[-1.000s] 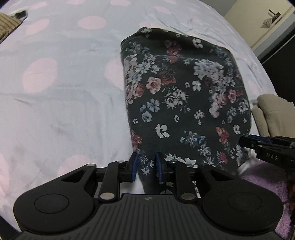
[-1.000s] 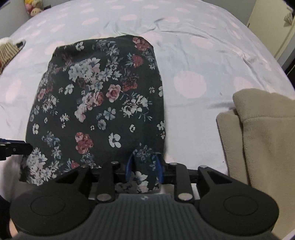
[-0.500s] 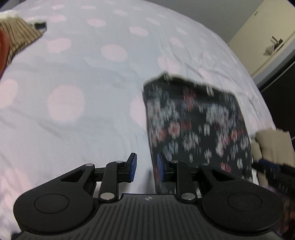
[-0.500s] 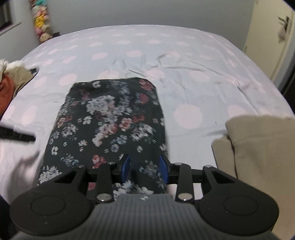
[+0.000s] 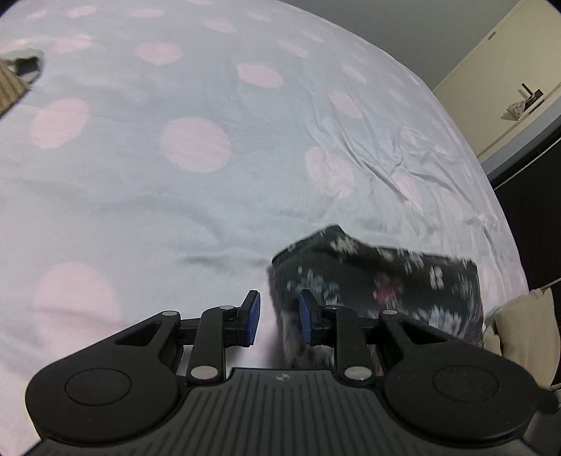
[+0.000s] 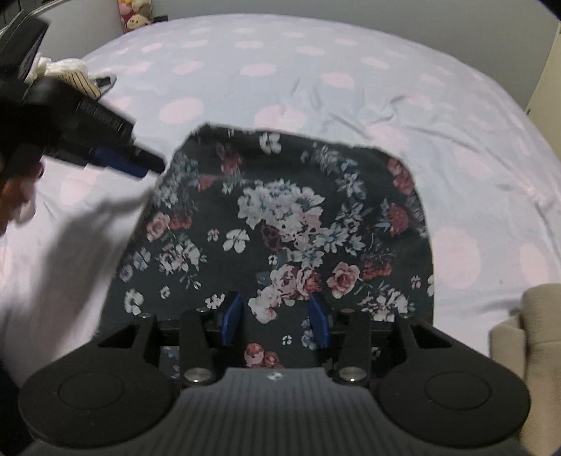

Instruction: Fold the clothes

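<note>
A dark floral garment [image 6: 287, 224] lies folded flat on the bed sheet [image 6: 350, 80]. My right gripper [image 6: 276, 322] hovers over its near edge, open, with the cloth lying below the blue pads and not pinched. My left gripper [image 5: 278, 317] is open too, at the garment's [image 5: 378, 284] left edge, with sheet showing in the gap and nothing held. The right wrist view shows the left gripper [image 6: 140, 165] off the garment's far-left corner, with a hand [image 6: 17, 200] behind it. The garment is motion-blurred in the left wrist view.
A folded beige garment [image 6: 533, 350] sits right of the floral one, also visible as beige cloth [image 5: 522, 326]. Striped clothing [image 6: 80, 84] lies at the bed's far left. Plush toys [image 6: 138, 17] stand beyond the bed, a cream cabinet [image 5: 508, 70] to the right.
My left gripper has pulled away from the garment toward the left and up. My right gripper has risen over the near edge with its jaws slightly wider. The garment stays flat.
</note>
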